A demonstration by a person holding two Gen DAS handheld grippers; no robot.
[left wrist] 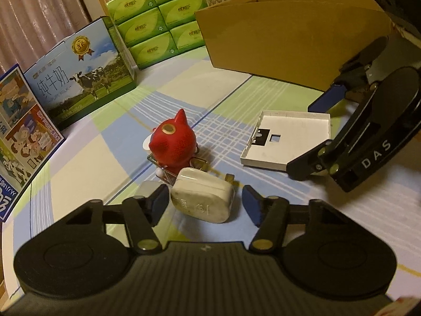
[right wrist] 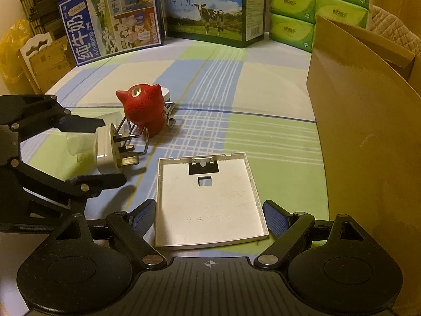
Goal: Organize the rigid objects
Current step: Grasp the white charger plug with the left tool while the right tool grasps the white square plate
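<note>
- Milk box (right wrist: pixel 208 8): "PURE MILK", cow picture, gold "3.6" seal.
- Left gripper (left wrist: pixel 205 200): jaws apart around the plug (left wrist: pixel 202 197), left pad touching (right side gapped).
- Right gripper (right wrist: pixel 208 218): "DAS" on its body; jaws wide beside the white cover (right wrist: pixel 210 200), ungripped.

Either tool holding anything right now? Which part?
Nothing held. Left tool brackets the white three-pin plug, gaps visible at both sides. Right tool straddles the white square plastic cover, untouched.

Both wrist views look down, close, sharing the red figurine (left wrist: pixel 172 144).
</note>
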